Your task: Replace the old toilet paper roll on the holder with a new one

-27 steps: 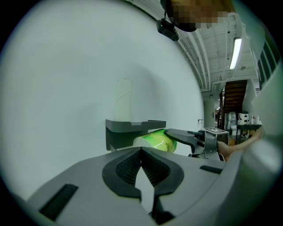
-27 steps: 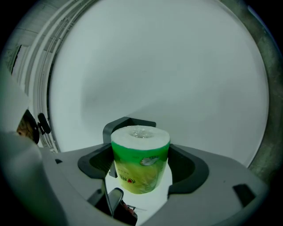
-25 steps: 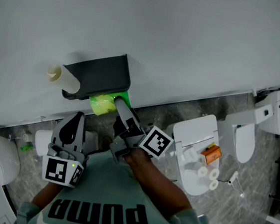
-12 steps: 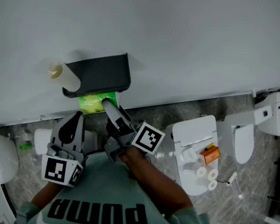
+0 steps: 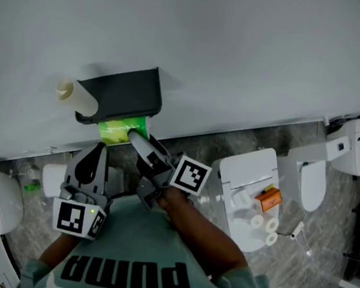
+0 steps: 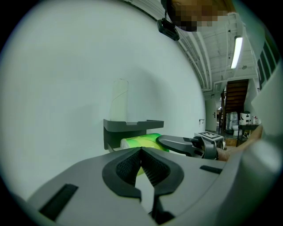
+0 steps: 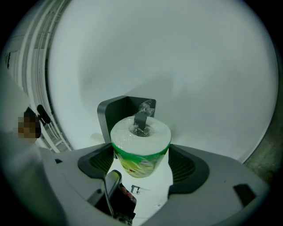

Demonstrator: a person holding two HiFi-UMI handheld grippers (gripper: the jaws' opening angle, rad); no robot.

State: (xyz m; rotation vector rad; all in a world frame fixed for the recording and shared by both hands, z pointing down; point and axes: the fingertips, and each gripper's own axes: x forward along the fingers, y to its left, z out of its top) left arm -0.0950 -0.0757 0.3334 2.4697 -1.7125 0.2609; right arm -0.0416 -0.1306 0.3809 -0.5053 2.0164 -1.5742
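A white wall (image 5: 242, 50) fills most of the head view, and a dark grey plastic toilet paper holder with a flat shelf on top (image 5: 121, 91) is fixed to it. A pale, empty cardboard tube (image 5: 69, 93) stands upright at the left end of that shelf, and the left gripper view shows it rising above the shelf's edge (image 6: 119, 99). Directly beneath the shelf is a new white toilet paper roll in bright green plastic wrap (image 5: 120, 129). The right tongs (image 5: 135, 140) are closed on it, one jaw against each side of the roll. In the right gripper view the roll (image 7: 140, 141) sits upright between the two dark ribbed pads (image 7: 183, 165). Its white top end faces the holder (image 7: 116, 110). The holder's grey peg meets the roll's centre hole, where the clear wrap is bunched around it. The left tongs (image 5: 95, 153) are held lower and to the left, apart from the holder, pointing toward the wall. The left gripper view shows these tongs (image 6: 141, 152) with their jaws closed together and nothing between them. Beyond them, the same view shows the green roll (image 6: 139, 142) under the shelf (image 6: 128, 128), with the other gripper reaching in from the right. At the right of the head view, a white ceramic toilet (image 5: 251, 174) stands on a speckled grey stone floor (image 5: 218, 144). A small orange box (image 5: 271, 197) and a few small white rolls (image 5: 268, 224) lie on the toilet.
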